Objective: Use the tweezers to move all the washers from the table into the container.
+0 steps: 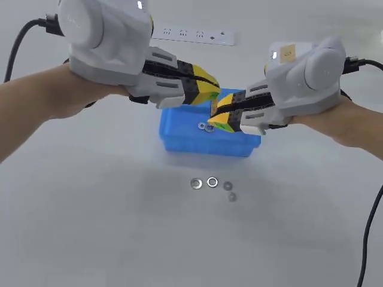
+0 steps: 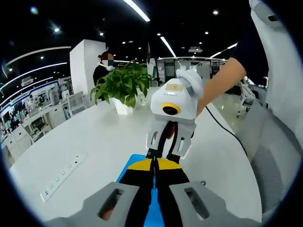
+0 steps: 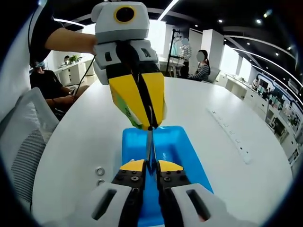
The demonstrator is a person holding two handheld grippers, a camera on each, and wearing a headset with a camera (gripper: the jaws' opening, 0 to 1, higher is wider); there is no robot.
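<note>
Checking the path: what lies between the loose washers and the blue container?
Bare tabletop, seen in the head view, separates the washers from the blue container.

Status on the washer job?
Done: at least two washers lie in the blue container. In hand: tweezers pinched in the right gripper, tip at the left gripper. Remaining: four washers on the table.

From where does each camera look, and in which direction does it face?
Head view: from the headset, forward and down at the blue container and table washers; both forearms show.
Left gripper view: along the left hand-held gripper, facing the right hand-held gripper and its arm.
Right gripper view: along its jaws holding tweezers, facing the left one.
All three share the container.
</note>
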